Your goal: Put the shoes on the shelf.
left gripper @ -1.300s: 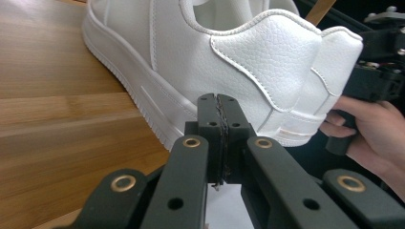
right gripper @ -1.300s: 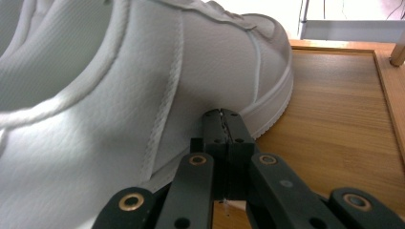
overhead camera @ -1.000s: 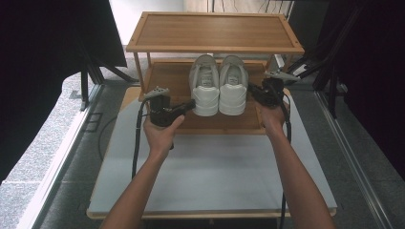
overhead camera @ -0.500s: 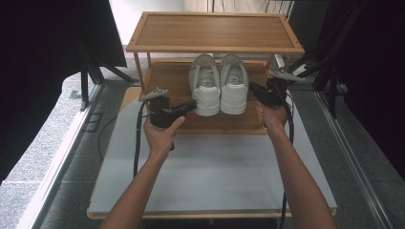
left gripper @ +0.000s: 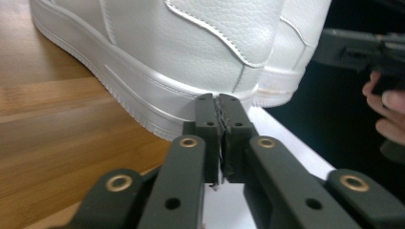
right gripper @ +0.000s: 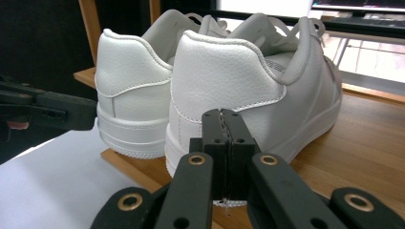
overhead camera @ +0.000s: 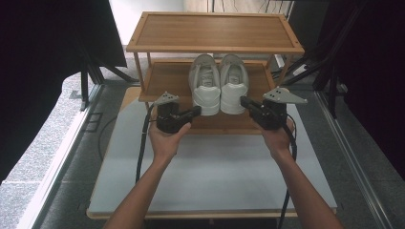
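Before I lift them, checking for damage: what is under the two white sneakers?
The white sneakers stand on the rack's lower wooden shelf, heels at its front edge. Their soles and the wood beneath them are covered.

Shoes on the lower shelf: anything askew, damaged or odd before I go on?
Nothing stands out. The two white shoes stand upright, side by side, heels at the front edge of the lower shelf. No visible damage.

We see a two-tier wooden rack [overhead camera: 215,31] against a white table [overhead camera: 215,176] (its edge wooden), grey floor [overhead camera: 43,152] around, black curtains [overhead camera: 43,47] either side, and daylight beyond.
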